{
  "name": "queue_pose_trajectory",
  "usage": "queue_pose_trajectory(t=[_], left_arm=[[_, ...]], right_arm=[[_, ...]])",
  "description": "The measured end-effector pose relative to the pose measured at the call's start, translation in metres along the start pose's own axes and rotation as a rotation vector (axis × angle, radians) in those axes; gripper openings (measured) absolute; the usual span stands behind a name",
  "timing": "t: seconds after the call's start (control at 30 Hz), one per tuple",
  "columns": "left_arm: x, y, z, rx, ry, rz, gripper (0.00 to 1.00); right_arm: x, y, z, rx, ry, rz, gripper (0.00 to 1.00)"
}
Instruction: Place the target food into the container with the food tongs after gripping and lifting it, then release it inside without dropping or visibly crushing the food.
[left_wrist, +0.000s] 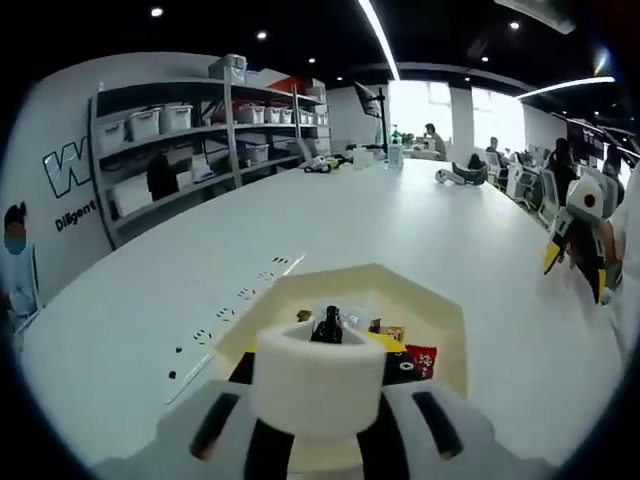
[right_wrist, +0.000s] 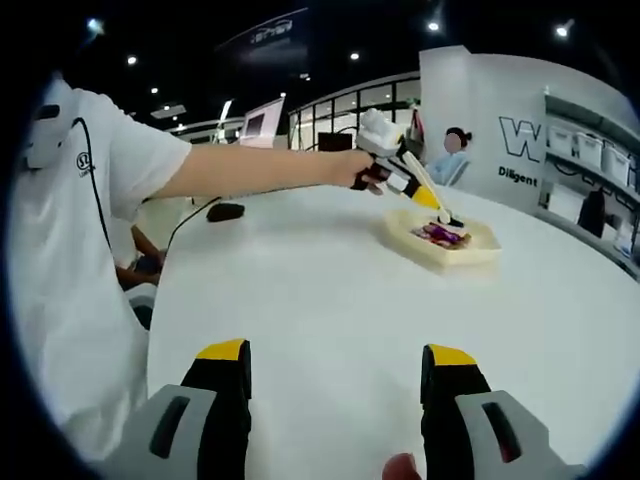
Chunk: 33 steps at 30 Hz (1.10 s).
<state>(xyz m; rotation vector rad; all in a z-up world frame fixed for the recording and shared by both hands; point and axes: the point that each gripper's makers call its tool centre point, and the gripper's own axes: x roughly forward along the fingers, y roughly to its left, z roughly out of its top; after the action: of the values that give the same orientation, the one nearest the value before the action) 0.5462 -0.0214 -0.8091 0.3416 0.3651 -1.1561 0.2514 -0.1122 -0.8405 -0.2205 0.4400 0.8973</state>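
Table (right_wrist: 330, 290), white and broad, is seen spreading across both views, with shelving (left_wrist: 190, 140) stacked with bins at about ten o'clock in the left gripper view. A cream tray (left_wrist: 440, 320) with angled corners is set on the table just beyond the left claw (left_wrist: 327, 330), and the same tray (right_wrist: 470, 255) is seen at two o'clock in the right gripper view. Small wrapped food pieces (left_wrist: 405, 350), red, yellow and dark, are gathered in the tray; whether this tray is the source or the container cannot be told. The left claw is held out over the tray by an outstretched arm (right_wrist: 260, 168), with a white cylindrical piece at its front and a slim dark tip pointing down toward the pieces. Whether that claw is parted or closed cannot be told, since its tips are hidden. The right claw (right_wrist: 335, 375) is held wide apart and empty, well back from the tray, its yellow-tipped black jaws at five and seven o'clock.

The pieces are judged light, and their glossy wrappers likely slippery and easily dented. A hold across the middle of one piece, with gentle pressure, is judged safest; a pinch at a wrapper's edge could let it slide free.
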Motion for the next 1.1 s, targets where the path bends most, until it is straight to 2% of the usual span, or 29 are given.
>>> queue_pose_trajectory(t=[0.4, 0.93, 1.1], left_arm=[[0.007, 0.0029, -0.0047, 0.011, 0.02, -0.003, 0.17], [0.0027, 0.006, -0.0044, 0.001, 0.01, -0.019, 0.21], [0.001, 0.0072, -0.0034, 0.018, 0.013, -0.003, 0.19]], right_arm=[[-0.0023, -0.004, -0.0015, 0.004, 0.0, -0.005, 0.66], [-0.0022, -0.0049, -0.0024, 0.006, 0.001, -0.008, 0.66], [-0.0024, -0.0051, -0.002, 0.007, -0.001, -0.008, 0.66]])
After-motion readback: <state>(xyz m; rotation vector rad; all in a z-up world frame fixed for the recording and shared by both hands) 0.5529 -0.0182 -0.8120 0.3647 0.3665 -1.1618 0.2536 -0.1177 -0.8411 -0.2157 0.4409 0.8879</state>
